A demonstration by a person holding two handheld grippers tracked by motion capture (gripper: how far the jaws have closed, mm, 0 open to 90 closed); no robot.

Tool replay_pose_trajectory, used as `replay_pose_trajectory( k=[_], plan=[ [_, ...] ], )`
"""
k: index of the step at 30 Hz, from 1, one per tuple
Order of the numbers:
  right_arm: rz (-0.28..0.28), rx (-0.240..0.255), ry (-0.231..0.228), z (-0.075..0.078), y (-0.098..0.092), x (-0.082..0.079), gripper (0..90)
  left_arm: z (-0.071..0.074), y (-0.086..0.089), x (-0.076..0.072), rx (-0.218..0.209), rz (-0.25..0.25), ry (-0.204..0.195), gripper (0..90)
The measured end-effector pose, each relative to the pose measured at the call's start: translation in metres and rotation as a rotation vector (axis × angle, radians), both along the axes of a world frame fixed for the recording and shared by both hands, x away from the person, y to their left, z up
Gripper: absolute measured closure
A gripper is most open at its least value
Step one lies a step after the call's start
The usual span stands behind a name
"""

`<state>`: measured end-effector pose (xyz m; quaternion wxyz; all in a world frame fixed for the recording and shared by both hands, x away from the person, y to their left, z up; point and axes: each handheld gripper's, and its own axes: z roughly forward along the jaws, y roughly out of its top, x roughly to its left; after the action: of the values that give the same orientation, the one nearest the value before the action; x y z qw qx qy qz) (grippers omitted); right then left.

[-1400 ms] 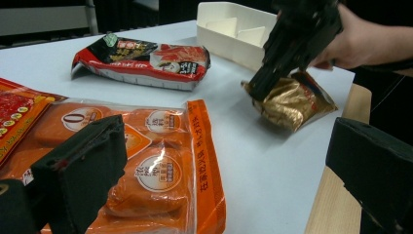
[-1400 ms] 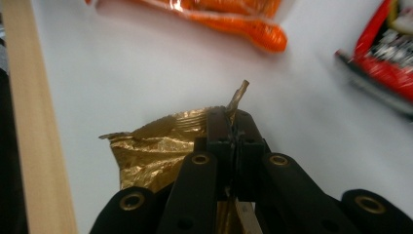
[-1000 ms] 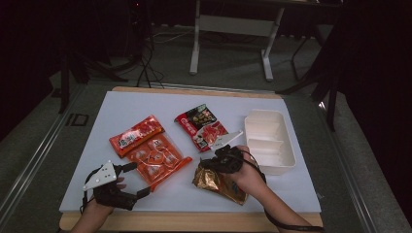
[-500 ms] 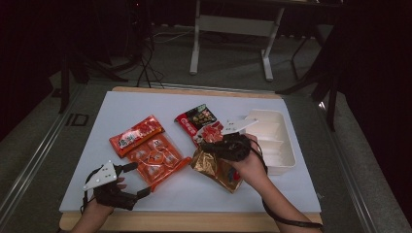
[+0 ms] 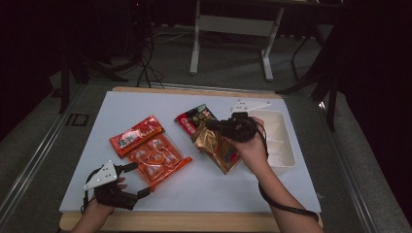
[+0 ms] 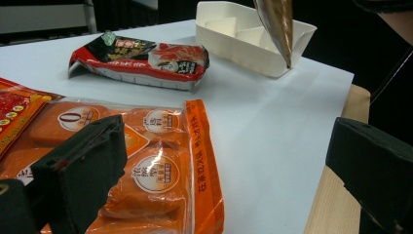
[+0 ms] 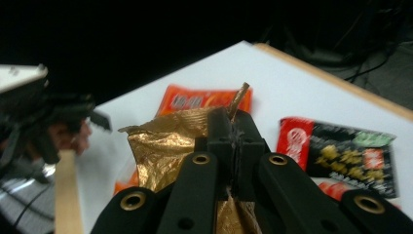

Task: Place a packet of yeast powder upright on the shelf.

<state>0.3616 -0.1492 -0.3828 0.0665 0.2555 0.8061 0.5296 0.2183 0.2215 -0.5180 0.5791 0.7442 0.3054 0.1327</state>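
Two tongs at work over the white bench. Nearest, at seven o'clock on the bench: left tongs, jaws spread wide and empty, resting just beside the clear orange-edged pack of round orange cakes. Past that pack, at ten o'clock of it and touching it: flat orange-red snack bag. Right of centre: right tongs, jaws pinched together on the top edge of the crinkled gold foil pouch, pouch hanging tilted, raised off the bench just left of the white partitioned paper tray. At eleven o'clock of the pouch: red and black printed packet, lying flat on the bench.
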Motion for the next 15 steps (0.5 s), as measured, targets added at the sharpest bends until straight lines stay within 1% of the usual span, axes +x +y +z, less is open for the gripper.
replay_pose_trajectory(
  k=[2, 3, 7, 9, 10, 11, 12, 14, 15],
  plan=[
    [-0.018, 0.020, -0.009, 0.005, -0.003, 0.005, 89.0, 0.000, 0.000, 0.000, 0.000, 0.001, 0.000, 1.4],
    [-0.035, 0.031, -0.015, 0.007, -0.005, 0.008, 89.0, 0.000, 0.000, 0.000, 0.000, 0.001, -0.001, 1.4],
    [-0.082, 0.075, -0.018, 0.015, -0.017, 0.019, 89.0, 0.000, 0.001, -0.001, -0.003, 0.001, -0.002, 1.4],
    [-0.112, 0.088, -0.025, 0.018, -0.023, 0.025, 89.0, 0.000, 0.001, 0.000, -0.001, 0.000, -0.002, 1.4],
    [-0.112, 0.088, -0.025, 0.018, -0.023, 0.025, 89.0, 0.000, 0.001, 0.000, -0.001, 0.000, -0.002, 1.4],
    [-0.124, 0.095, -0.024, 0.019, -0.026, 0.027, 88.9, 0.000, 0.000, 0.000, -0.001, 0.000, -0.001, 1.4],
    [-0.154, 0.114, -0.026, 0.021, -0.033, 0.032, 89.0, 0.000, 0.000, 0.000, -0.001, -0.001, 0.000, 1.4],
    [-0.179, 0.135, -0.021, 0.023, -0.040, 0.037, 89.0, 0.000, 0.000, 0.000, 0.000, -0.001, 0.001, 1.4],
    [-0.204, 0.146, -0.027, 0.024, -0.046, 0.039, 88.9, 0.000, 0.000, 0.000, 0.000, 0.000, 0.001, 1.5]
  ],
)
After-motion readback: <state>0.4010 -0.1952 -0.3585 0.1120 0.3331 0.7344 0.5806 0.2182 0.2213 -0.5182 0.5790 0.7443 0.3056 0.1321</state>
